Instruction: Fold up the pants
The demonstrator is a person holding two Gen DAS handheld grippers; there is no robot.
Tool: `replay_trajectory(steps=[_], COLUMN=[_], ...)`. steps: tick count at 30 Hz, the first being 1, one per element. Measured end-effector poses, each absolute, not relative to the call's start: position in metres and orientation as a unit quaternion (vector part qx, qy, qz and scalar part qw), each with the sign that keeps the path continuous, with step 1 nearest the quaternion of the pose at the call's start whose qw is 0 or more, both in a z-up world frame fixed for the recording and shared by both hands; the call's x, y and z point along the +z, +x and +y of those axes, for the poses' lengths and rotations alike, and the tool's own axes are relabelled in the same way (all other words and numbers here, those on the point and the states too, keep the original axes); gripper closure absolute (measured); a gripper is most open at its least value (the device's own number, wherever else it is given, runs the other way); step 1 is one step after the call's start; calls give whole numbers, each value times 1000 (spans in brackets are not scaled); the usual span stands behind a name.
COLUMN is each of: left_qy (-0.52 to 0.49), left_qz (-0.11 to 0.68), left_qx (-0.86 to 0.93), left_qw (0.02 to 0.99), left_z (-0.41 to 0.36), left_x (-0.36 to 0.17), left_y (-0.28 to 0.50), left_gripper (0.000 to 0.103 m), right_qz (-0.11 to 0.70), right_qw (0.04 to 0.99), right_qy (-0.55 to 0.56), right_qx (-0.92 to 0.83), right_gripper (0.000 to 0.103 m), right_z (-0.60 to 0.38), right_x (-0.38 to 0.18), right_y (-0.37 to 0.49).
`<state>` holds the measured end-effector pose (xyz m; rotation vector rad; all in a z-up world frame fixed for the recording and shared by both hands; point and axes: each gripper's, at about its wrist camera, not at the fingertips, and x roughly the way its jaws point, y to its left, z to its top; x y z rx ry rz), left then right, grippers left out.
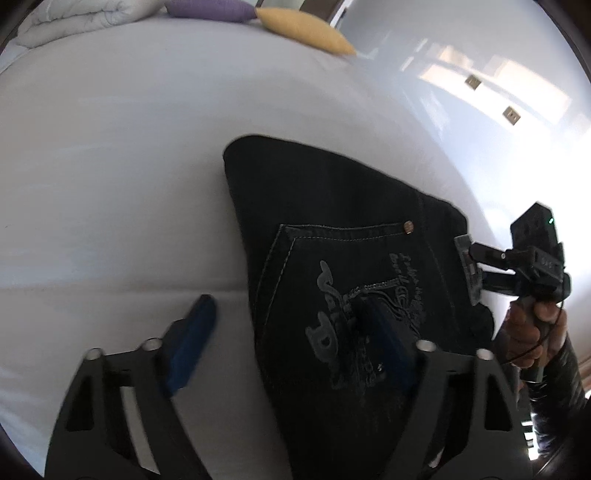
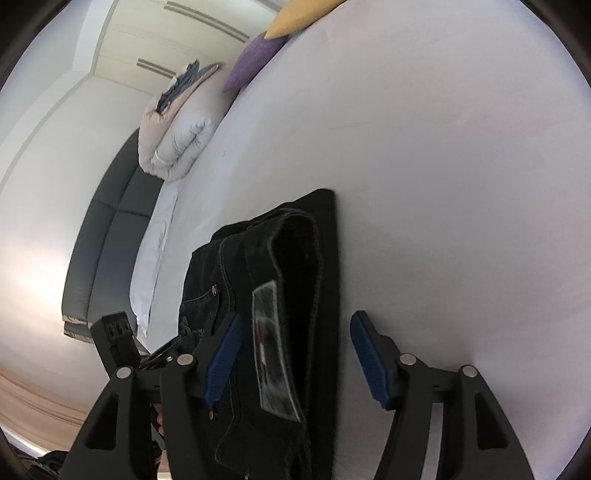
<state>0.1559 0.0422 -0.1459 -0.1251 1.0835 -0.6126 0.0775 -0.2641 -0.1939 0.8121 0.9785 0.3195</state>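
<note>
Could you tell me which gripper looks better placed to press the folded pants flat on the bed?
Probably the left gripper: open, one finger already over the back pocket of the pants. The right gripper, also open, straddles only the waistband edge.

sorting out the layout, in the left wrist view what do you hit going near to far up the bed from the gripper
left gripper, open → black pants folded on the white bed → bare sheet → yellow cushion and purple cushion at the far edge, with the folded white duvet off to their left.
</note>
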Motion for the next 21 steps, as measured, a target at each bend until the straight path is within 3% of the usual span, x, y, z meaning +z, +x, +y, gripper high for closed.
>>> replay_trajectory(steps=[2, 4, 10, 21], left_qy=[-61, -58, -53, -21], left_qz=[513, 520, 514, 438], left_qx=[-300, -300, -291, -297], left_qw=[802, 797, 805, 848], left_z=[36, 32, 32, 29], left_x=[-147, -146, -137, -59], left_y=[161, 165, 166, 219], left_gripper=[50, 58, 78, 82], right_qz=[466, 481, 471, 403], right_qw=[791, 789, 817, 859], right_qy=[367, 354, 305, 269], right_qx=[150, 144, 135, 162], right_gripper=[52, 68, 82, 84], right_z=[-256, -250, -235, -248], right_x=[-195, -196, -179, -109], right_y=[86, 94, 93, 134])
